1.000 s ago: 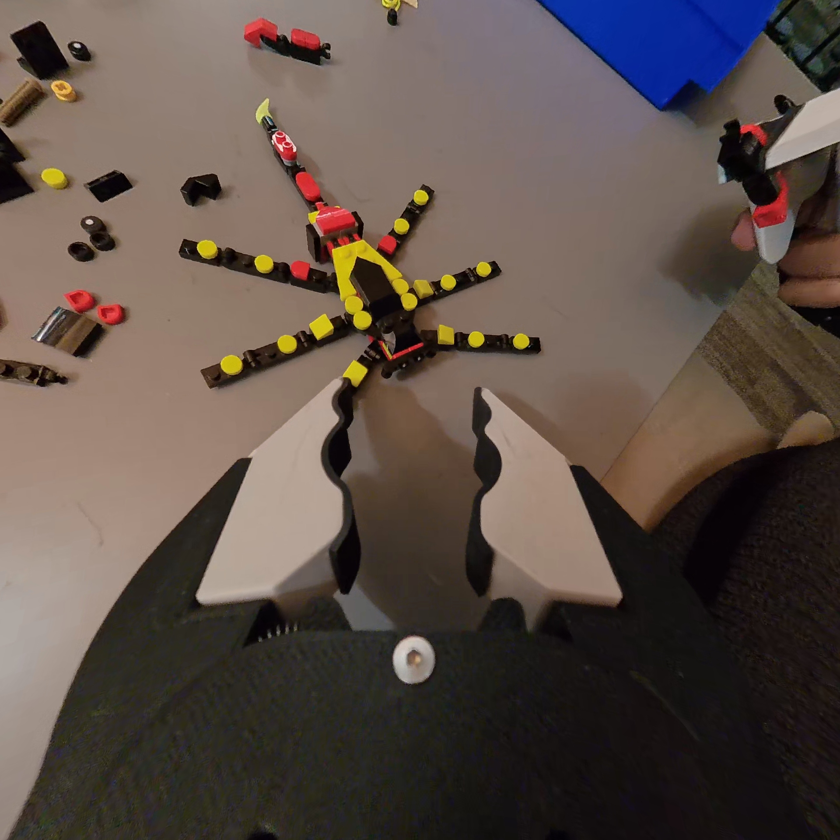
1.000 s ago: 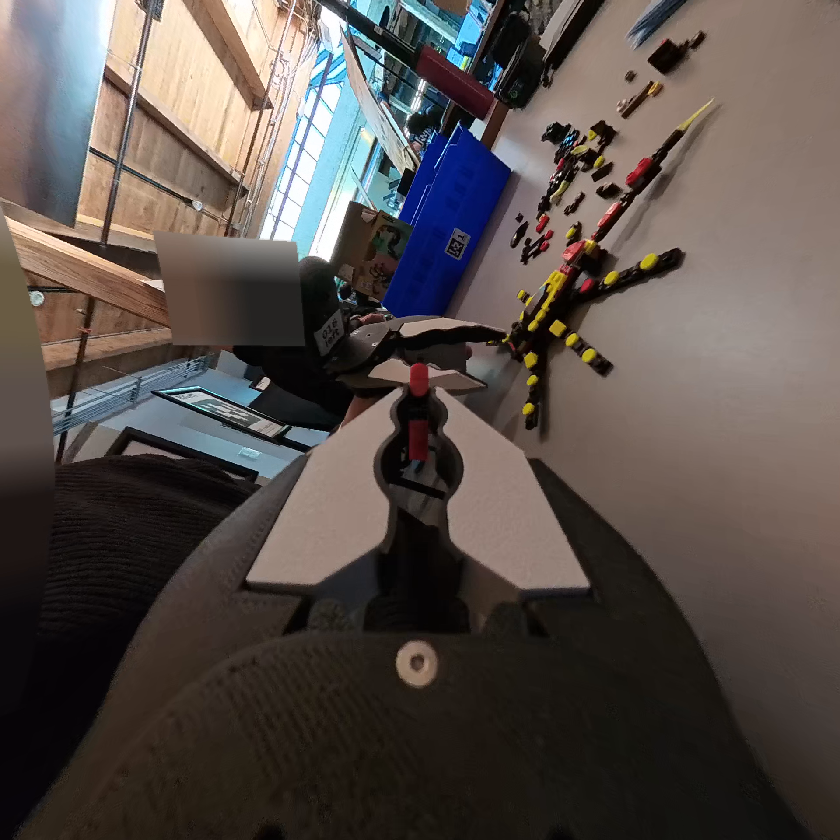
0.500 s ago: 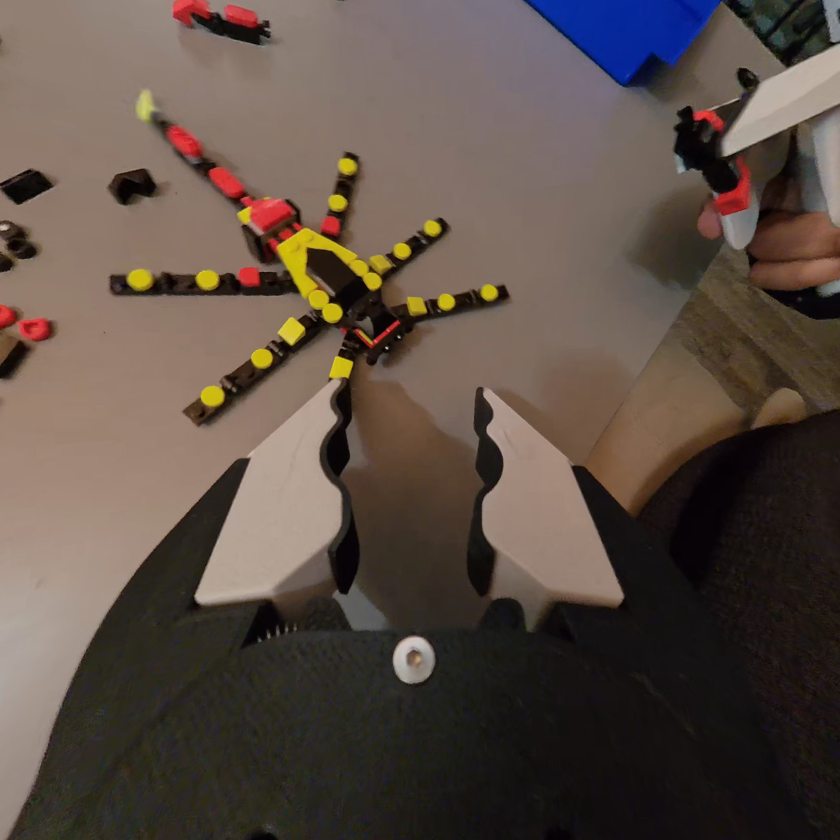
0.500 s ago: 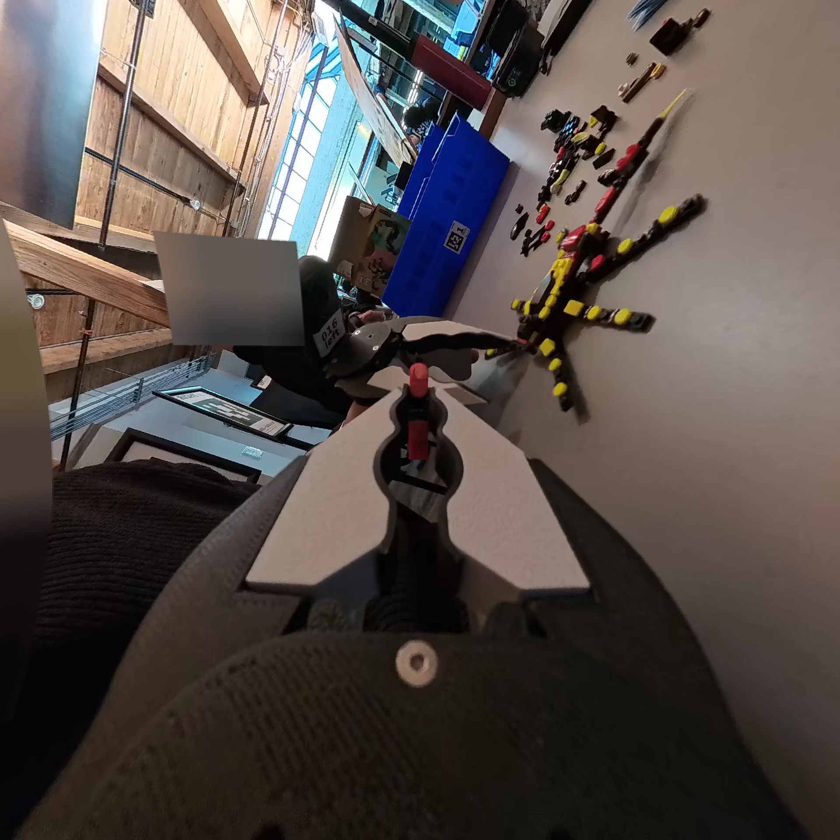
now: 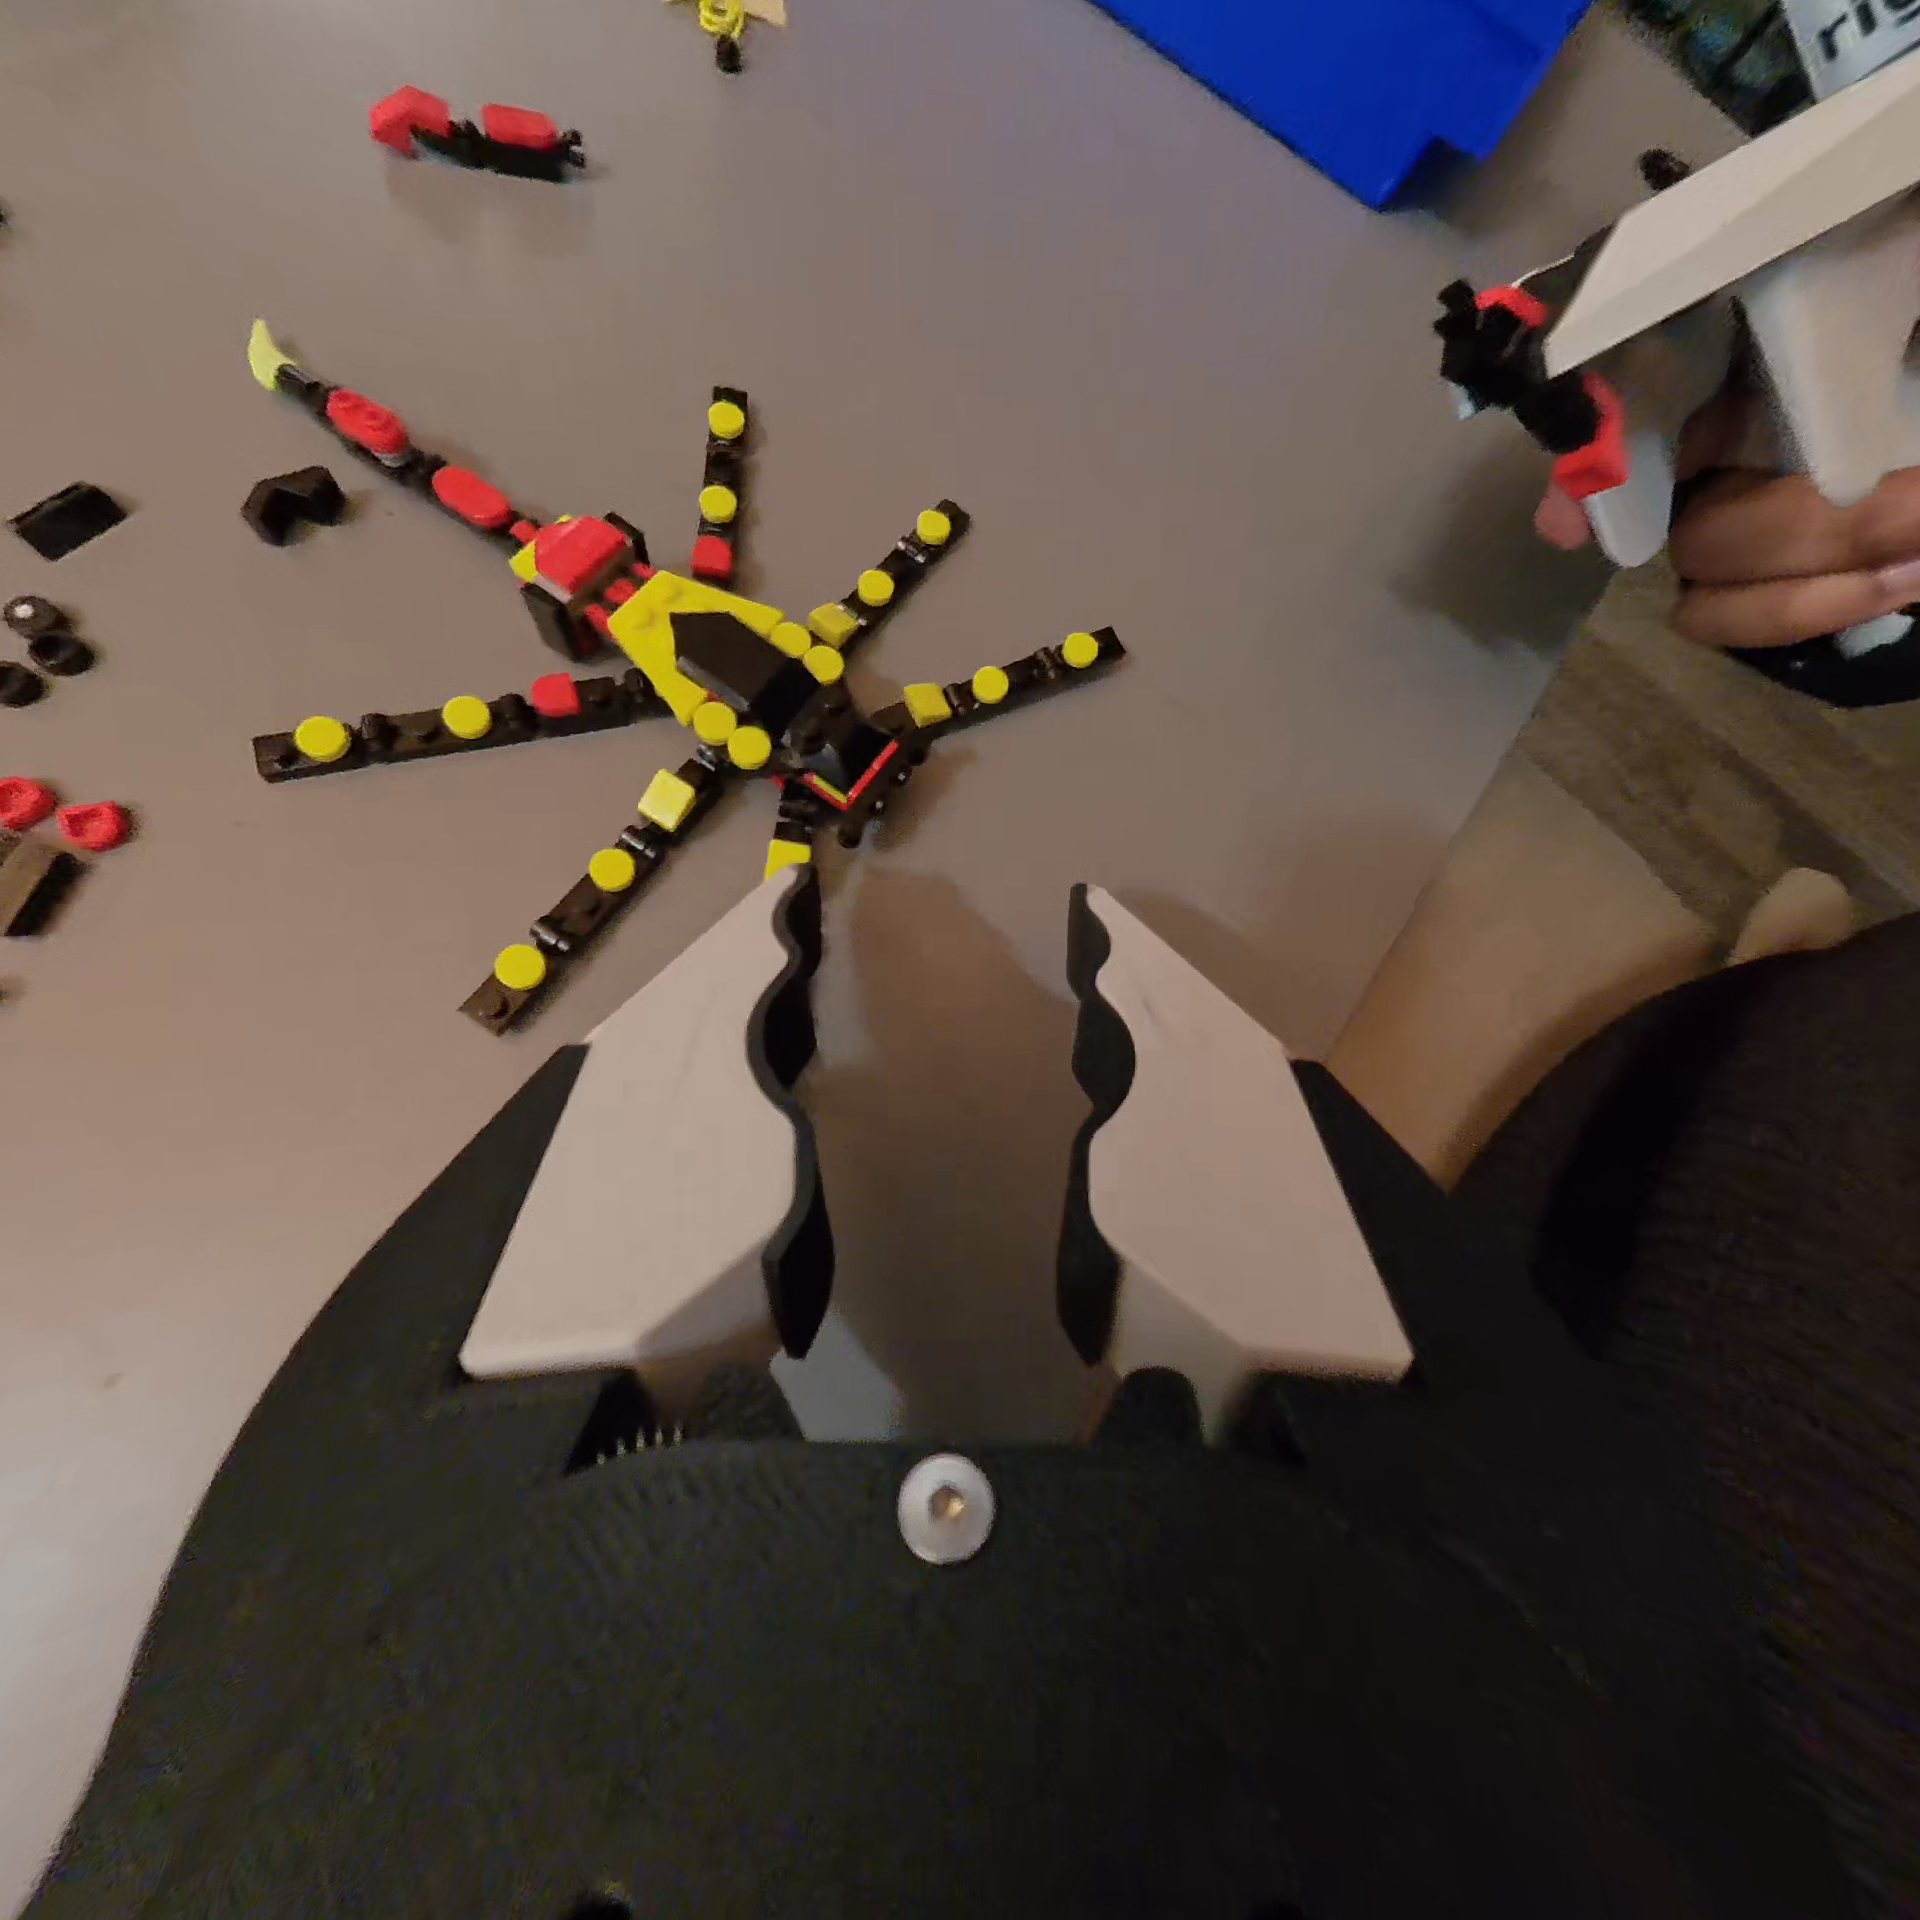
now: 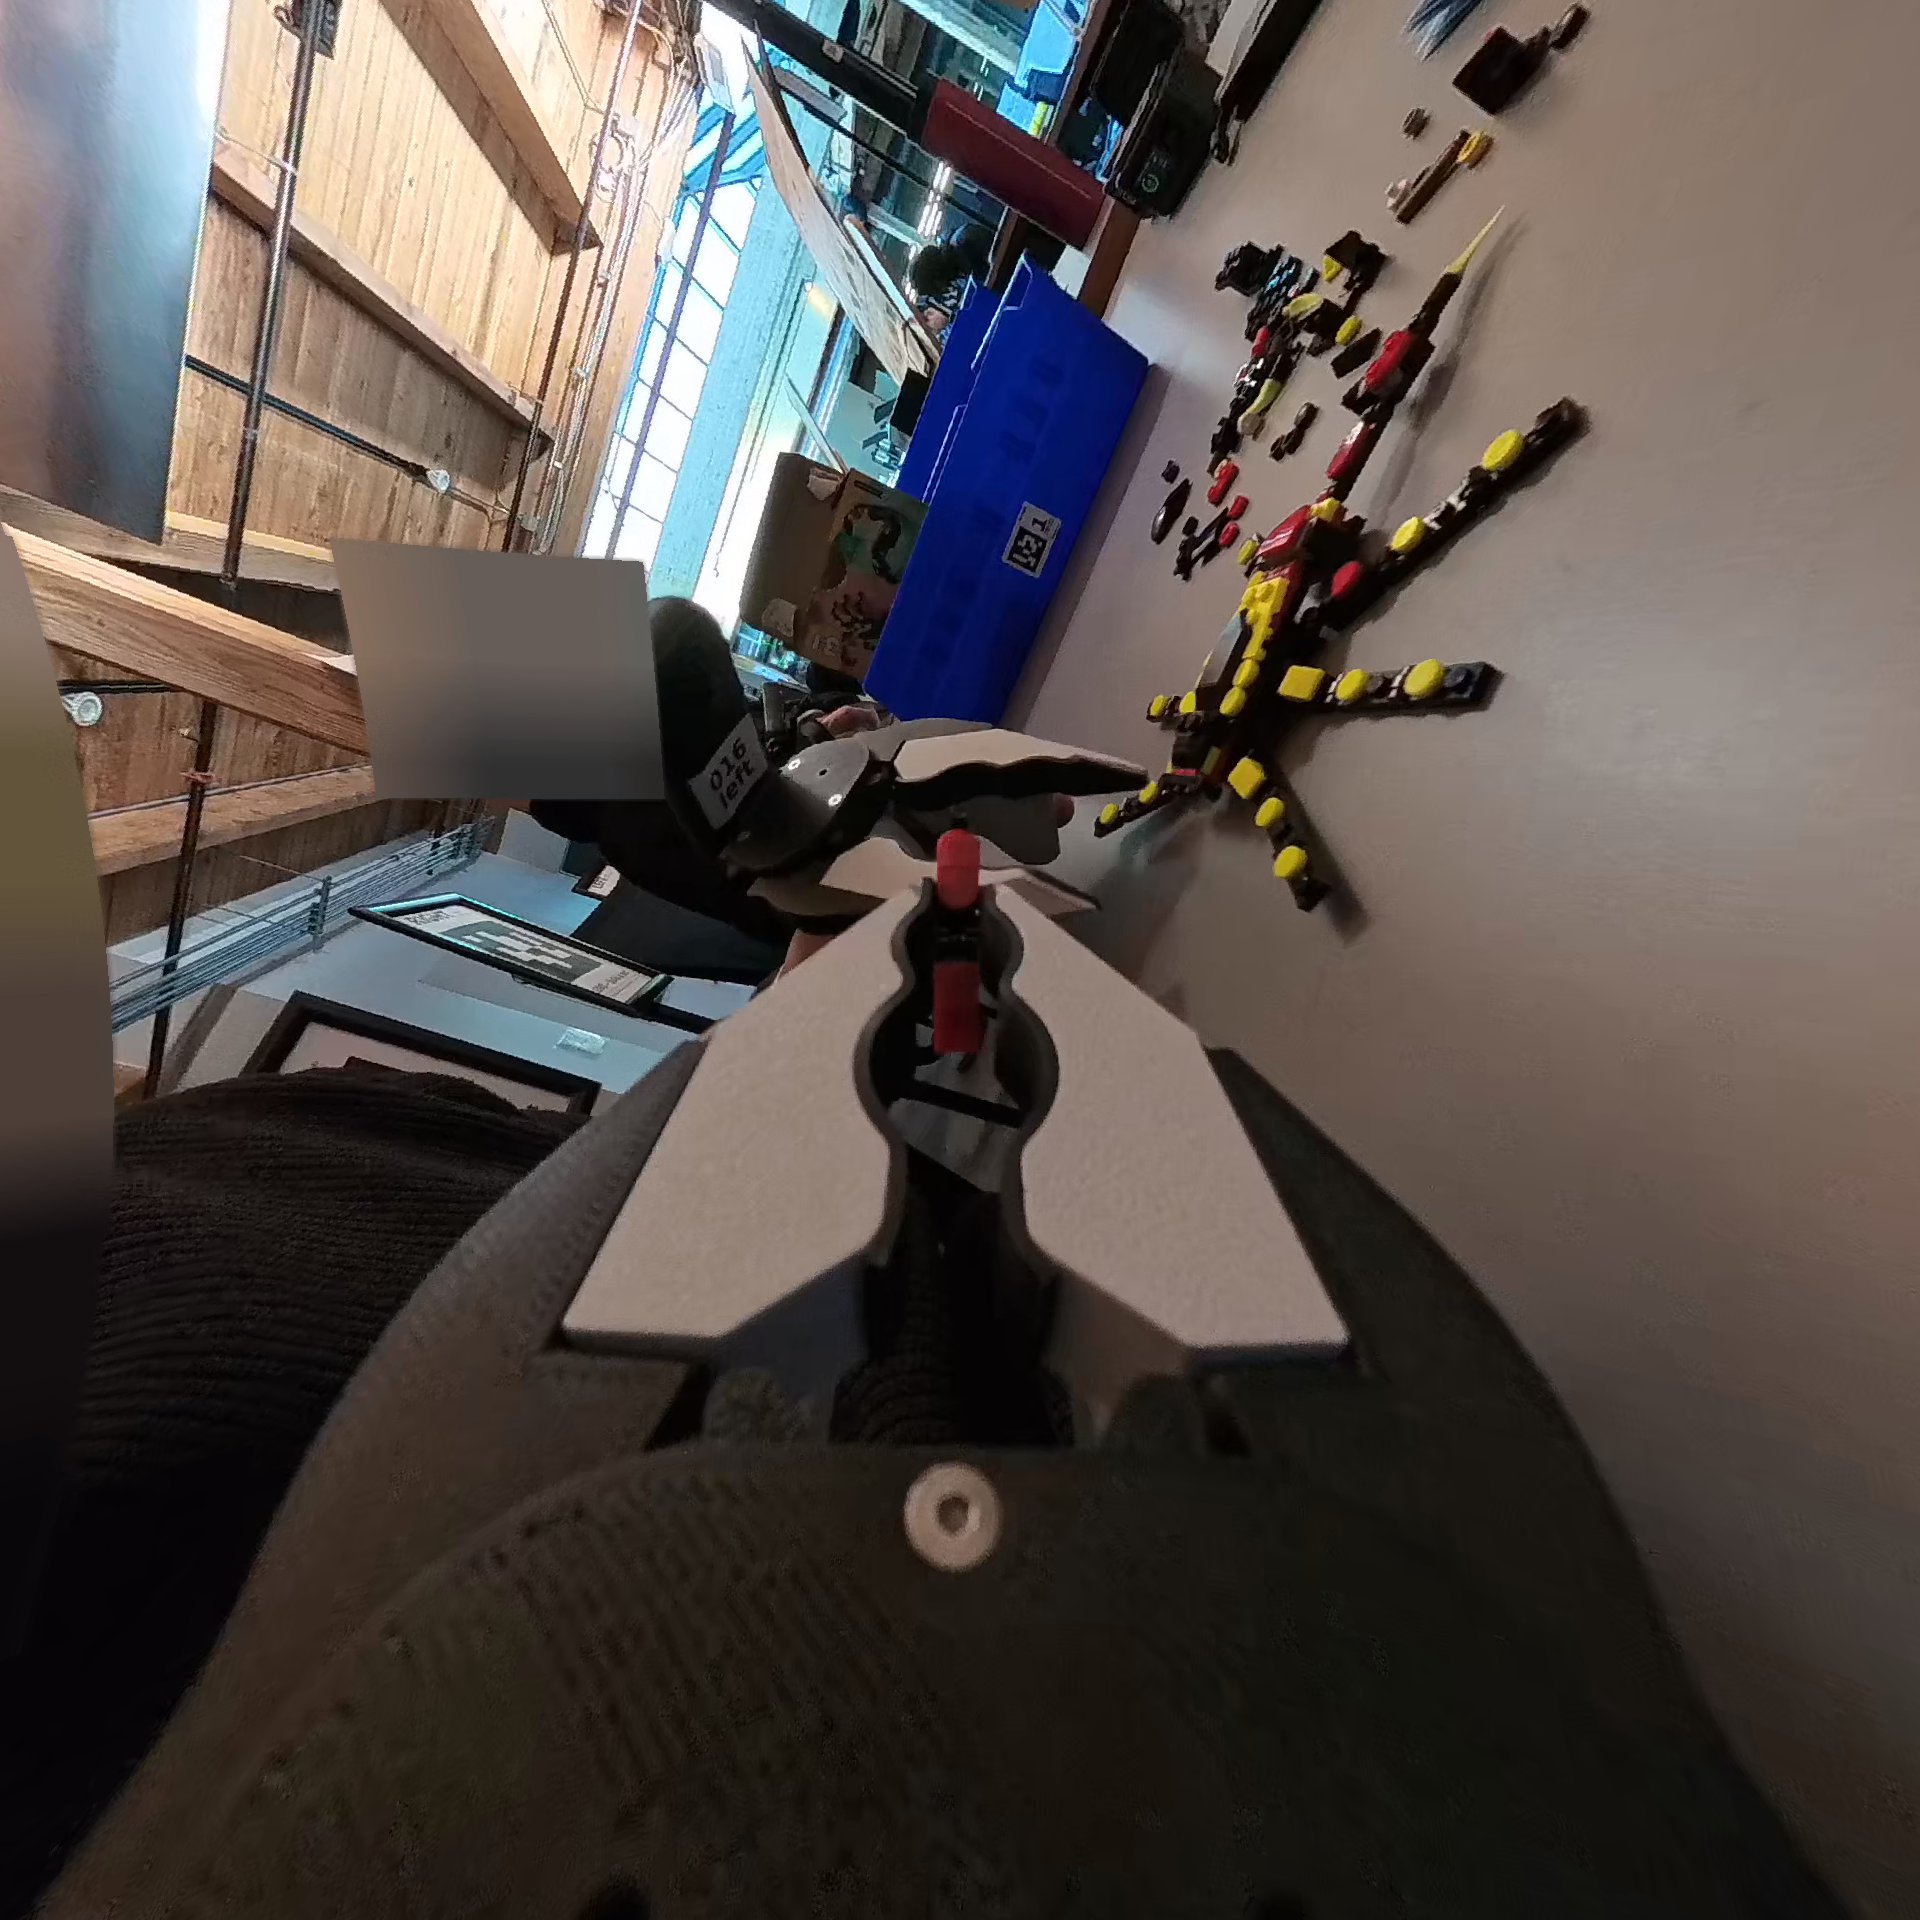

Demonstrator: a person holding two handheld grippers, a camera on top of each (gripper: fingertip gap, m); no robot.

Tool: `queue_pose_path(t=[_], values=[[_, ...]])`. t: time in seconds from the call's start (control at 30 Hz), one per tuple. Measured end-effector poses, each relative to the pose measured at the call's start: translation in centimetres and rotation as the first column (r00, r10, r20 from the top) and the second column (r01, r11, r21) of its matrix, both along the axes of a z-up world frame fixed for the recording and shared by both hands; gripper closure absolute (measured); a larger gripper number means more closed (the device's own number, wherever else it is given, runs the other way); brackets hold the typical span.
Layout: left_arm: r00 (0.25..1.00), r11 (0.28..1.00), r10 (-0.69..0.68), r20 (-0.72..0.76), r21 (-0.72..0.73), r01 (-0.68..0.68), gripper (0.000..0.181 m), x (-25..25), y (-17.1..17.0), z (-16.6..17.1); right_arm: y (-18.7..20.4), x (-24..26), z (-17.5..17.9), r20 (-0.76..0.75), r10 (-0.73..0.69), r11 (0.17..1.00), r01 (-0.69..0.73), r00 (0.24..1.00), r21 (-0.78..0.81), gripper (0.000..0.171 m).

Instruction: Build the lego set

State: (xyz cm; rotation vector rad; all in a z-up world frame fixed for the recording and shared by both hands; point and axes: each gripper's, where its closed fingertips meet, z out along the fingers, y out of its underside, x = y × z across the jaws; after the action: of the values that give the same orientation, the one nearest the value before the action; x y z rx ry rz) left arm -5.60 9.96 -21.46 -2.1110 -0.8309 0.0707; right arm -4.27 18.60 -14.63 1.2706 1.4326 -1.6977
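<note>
Matte grey bench (image 5: 1039, 343) carries the studded black-yellow-red lego model (image 5: 717, 665), leg tip just before the left gripper (image 5: 940, 914), whose scalloped fingers stand apart. Right gripper (image 6: 956, 914) clamps a glossy red-black lego piece (image 6: 954, 997) aloft; a white printed label marks the blue bin (image 6: 997, 520).

My left claw (image 5: 940, 904) and right claw (image 6: 954, 894): grey wavy-edged fingers (image 5: 665, 1143), black textured housings, one silver screw (image 5: 943, 1507) each; dark knit sleeve (image 5: 1714, 1195).

We see a black model (image 5: 727, 675) dotted with yellow and red studs on a grey surface (image 5: 1091, 364), a blue bin (image 6: 997, 499), and grey-fingered black grippers.
</note>
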Motion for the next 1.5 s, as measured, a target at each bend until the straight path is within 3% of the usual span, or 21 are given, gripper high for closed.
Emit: queue_pose_path(t=[0.33,0.43,0.6,0.73,0.83,0.93,1.5], values=[[0.996,1.000,-0.017,-0.082,0.020,0.019,0.136,-1.2,0.4,1.3,-1.0,0.1,-1.1,0.019,-0.005,0.999,0.004,1.000,0.052,0.165],[0.987,0.991,-0.115,-0.116,-0.085,0.105,0.157,-1.8,0.4,0.6,-1.9,-0.1,-2.1,0.084,-0.054,0.996,0.049,0.995,0.068,0.165],[0.982,0.982,-0.165,-0.089,-0.111,0.155,0.159,-1.8,1.0,-0.4,-4.7,0.4,-3.7,0.203,-0.102,0.994,0.093,0.974,0.052,0.166],[0.961,0.980,-0.187,-0.204,-0.114,0.166,0.157,-2.2,1.2,0.8,-5.9,-0.2,-5.2,0.247,-0.129,0.991,0.113,0.960,0.078,0.166],[0.950,0.979,-0.188,-0.248,-0.124,0.161,0.151,-2.5,1.4,1.0,-5.5,-1.0,-6.2,0.245,-0.145,0.985,0.117,0.959,0.125,0.166],[0.965,0.976,-0.177,-0.193,-0.158,0.147,0.149,-2.8,1.1,-0.4,-5.4,-1.5,-6.6,0.236,-0.138,0.982,0.103,0.962,0.156,0.166],[0.965,0.975,-0.142,-0.220,-0.199,0.098,0.149,-3.4,0.7,-0.3,-4.8,-1.0,-5.0,0.119,-0.096,0.980,0.072,0.988,0.188,0.165]])
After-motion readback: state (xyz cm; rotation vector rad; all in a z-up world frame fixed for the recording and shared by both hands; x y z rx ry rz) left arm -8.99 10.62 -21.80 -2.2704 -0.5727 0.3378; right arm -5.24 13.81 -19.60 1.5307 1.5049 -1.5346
